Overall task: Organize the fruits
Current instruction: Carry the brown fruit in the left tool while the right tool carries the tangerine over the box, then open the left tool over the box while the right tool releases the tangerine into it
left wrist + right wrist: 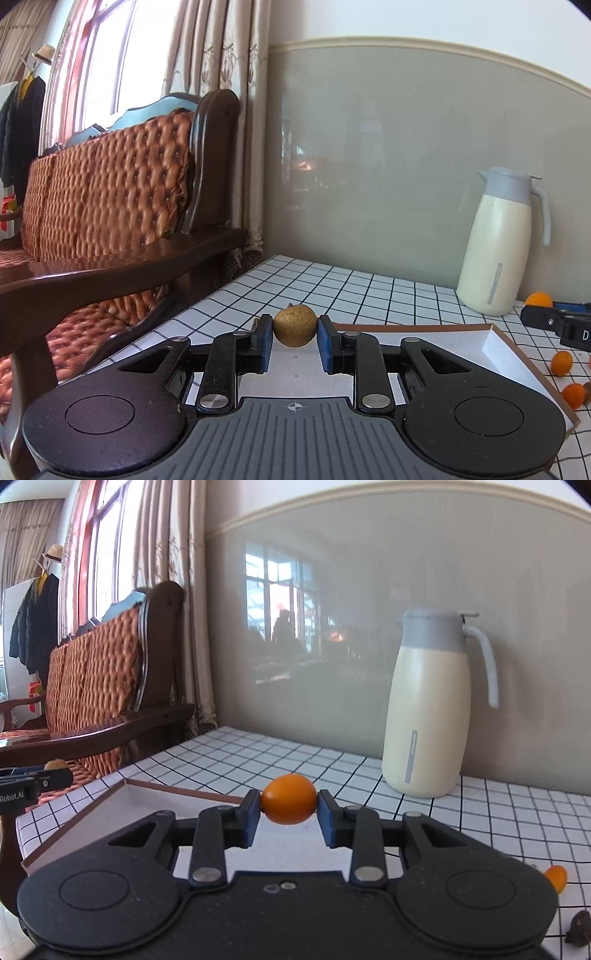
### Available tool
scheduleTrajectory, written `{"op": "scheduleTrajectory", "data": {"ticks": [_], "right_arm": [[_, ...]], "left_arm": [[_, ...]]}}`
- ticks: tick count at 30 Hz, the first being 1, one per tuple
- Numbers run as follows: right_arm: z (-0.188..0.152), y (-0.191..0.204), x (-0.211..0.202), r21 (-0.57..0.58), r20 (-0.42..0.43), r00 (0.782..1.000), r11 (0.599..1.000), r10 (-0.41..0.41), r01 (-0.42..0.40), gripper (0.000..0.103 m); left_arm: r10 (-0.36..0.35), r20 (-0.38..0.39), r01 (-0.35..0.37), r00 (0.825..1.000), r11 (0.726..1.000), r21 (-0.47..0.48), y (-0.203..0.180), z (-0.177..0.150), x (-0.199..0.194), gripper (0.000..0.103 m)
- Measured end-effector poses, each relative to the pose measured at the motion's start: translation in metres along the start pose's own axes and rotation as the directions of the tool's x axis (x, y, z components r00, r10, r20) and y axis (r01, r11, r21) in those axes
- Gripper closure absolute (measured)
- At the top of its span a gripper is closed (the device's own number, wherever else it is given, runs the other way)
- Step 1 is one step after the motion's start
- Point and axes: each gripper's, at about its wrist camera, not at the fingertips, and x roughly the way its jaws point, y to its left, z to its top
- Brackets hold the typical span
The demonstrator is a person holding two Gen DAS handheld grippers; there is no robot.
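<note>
My left gripper is shut on a small brown speckled round fruit and holds it above the white tray with a brown rim. My right gripper is shut on an orange kumquat and holds it above the same tray. In the left wrist view the right gripper shows at the right edge with the kumquat. In the right wrist view the left gripper shows at the left edge with the brown fruit.
Loose kumquats lie on the grid-patterned tabletop right of the tray. Another kumquat and a dark wrinkled fruit lie at the right. A cream thermos jug stands by the wall. A wooden sofa is at the left.
</note>
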Motion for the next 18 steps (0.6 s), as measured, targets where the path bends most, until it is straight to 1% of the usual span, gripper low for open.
{"op": "scheduleTrajectory", "data": {"ticks": [5, 9, 13, 14, 15, 16, 17, 18], "right_arm": [[-0.002, -0.004, 0.016, 0.0, -0.046, 0.999, 1.0, -0.005, 0.005, 0.078], [0.001, -0.009, 0.022, 0.011, -0.053, 0.999, 1.0, -0.004, 0.004, 0.078], [0.005, -0.005, 0.023, 0.011, -0.049, 0.999, 1.0, 0.017, -0.016, 0.078], [0.006, -0.003, 0.024, -0.012, -0.052, 0.999, 1.0, 0.014, -0.014, 0.073], [0.007, -0.001, 0.025, -0.038, -0.051, 0.999, 0.999, -0.016, 0.014, 0.044], [0.007, 0.0, 0.021, -0.047, -0.015, 0.999, 0.998, -0.053, 0.052, 0.015], [0.007, -0.002, 0.015, -0.049, 0.035, 0.998, 0.997, -0.06, 0.062, 0.007], [0.009, -0.004, 0.012, -0.051, 0.04, 0.998, 0.997, -0.058, 0.06, 0.008]], "left_arm": [[0.009, -0.04, -0.008, 0.999, 1.0, 0.011, -0.003, 0.0, 0.021, 0.077], [0.013, -0.054, -0.012, 0.998, 1.0, 0.016, -0.003, -0.001, 0.03, 0.077], [0.001, -0.067, 0.001, 0.998, 1.0, 0.029, -0.009, -0.003, 0.032, 0.077], [0.0, -0.071, 0.002, 0.997, 0.999, 0.033, -0.011, -0.004, 0.033, 0.077], [0.003, -0.078, 0.0, 0.997, 0.999, 0.035, -0.013, -0.005, 0.034, 0.075], [0.014, -0.076, -0.011, 0.997, 0.999, 0.033, -0.013, -0.007, 0.033, 0.051], [0.028, -0.059, -0.026, 0.998, 0.999, 0.026, -0.013, -0.008, 0.029, 0.027], [0.029, -0.023, -0.029, 0.999, 0.999, 0.022, -0.012, -0.009, 0.023, 0.0]]}}
